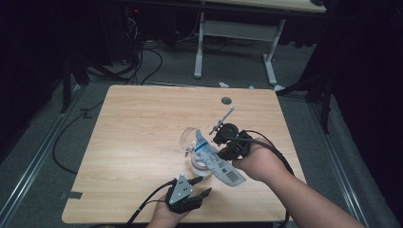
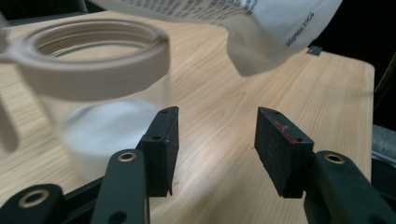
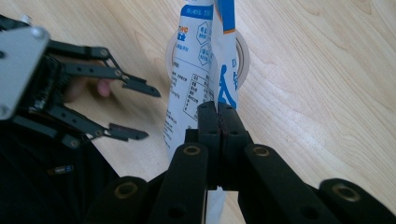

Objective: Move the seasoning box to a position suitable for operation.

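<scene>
The bag [image 1: 219,163], white with blue print, hangs tilted over the jar [image 1: 197,154] near the middle of the bench [image 1: 133,133], its upper end held at the right and its lower, barcoded end pointing toward the near edge. The right tool [image 1: 223,147] is clamped on it: in the right gripper view the two black jaws meet on the bag's [image 3: 196,79] folded edge, with the jar's [image 3: 243,49] pale rim ring showing just behind the bag. That view also looks across to the left tool [image 3: 133,109], its jaws apart, with nothing between them.

The left gripper view gives what the high view cannot: the jar [image 2: 93,93] is clear, with a wide pale collar at its mouth and white powder lying in its bottom. It stands just left of the left jaw, outside the gap. The bag's [image 2: 275,37] corner hangs above, beyond the jaws.

In the high view the left tool [image 1: 202,186] sits near the bench's near edge, just short of the jar, with a grey plate [image 1: 180,189] on top.
</scene>
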Demonstrator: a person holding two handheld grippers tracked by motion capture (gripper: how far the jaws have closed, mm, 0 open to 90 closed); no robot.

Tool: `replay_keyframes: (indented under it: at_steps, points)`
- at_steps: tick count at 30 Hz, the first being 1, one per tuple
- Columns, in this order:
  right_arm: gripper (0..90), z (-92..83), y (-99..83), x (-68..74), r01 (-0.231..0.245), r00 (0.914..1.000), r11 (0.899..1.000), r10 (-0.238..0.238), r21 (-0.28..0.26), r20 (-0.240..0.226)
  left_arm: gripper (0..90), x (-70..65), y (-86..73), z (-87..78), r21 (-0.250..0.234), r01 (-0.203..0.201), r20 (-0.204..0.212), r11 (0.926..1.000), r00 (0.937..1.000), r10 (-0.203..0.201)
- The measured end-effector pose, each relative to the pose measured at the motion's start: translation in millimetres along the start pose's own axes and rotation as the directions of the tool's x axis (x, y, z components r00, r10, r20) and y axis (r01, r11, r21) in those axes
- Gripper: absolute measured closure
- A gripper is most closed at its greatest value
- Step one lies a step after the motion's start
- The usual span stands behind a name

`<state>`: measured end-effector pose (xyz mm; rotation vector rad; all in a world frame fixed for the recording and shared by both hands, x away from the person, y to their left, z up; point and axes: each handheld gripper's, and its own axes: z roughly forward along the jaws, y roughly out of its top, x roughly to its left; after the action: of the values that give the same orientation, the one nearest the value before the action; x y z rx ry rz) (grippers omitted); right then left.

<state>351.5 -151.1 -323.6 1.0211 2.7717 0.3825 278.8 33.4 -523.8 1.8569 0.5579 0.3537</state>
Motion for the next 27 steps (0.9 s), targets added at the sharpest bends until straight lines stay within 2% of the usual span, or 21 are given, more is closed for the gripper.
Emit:
replay_keyframes:
  at_steps: [2,5,10,14,20,24,27]
  points:
    - [90.0,0.2,-0.9,0.2,-0.003,1.0,1.0,0.003,0.001,0.0,51.0,7.2,-1.9,-8.3,0.001,0.002,-0.016,1.0,0.9999,-0.002]
    - [90.0,-1.4,-1.6,0.2,0.0,1.0,1.0,-0.001,-0.008,-0.005,51.4,23.3,-4.2,-22.8,-0.018,0.03,-0.053,0.9994,0.9981,-0.031]
    - [90.0,-4.0,-2.0,-0.1,0.0,1.0,1.0,0.0,-0.006,-0.005,51.4,49.2,-11.9,-46.8,-0.019,0.043,-0.126,0.9989,0.991,-0.045]
    - [90.0,-3.6,-2.5,-1.3,0.002,1.0,1.0,-0.002,-0.016,-0.006,51.3,67.7,-22.7,-68.2,-0.021,0.044,-0.202,0.9988,0.9783,-0.047]
    - [90.0,-2.7,-6.1,-2.0,0.003,1.0,1.0,-0.003,-0.018,-0.008,51.3,90.8,-32.4,-93.5,-0.05,0.114,-0.275,0.9922,0.9536,-0.123]
    - [90.0,-3.2,-9.2,-4.8,-0.004,0.9999,1.0,0.004,-0.016,-0.009,51.3,95.8,-35.2,-100.0,-0.063,0.132,-0.294,0.9893,0.9449,-0.145]
    - [90.0,-4.7,-11.2,-7.5,-0.008,0.9999,1.0,0.008,-0.024,-0.012,51.3,99.2,-37.1,-100.7,-0.063,0.154,-0.289,0.986,0.9428,-0.166]
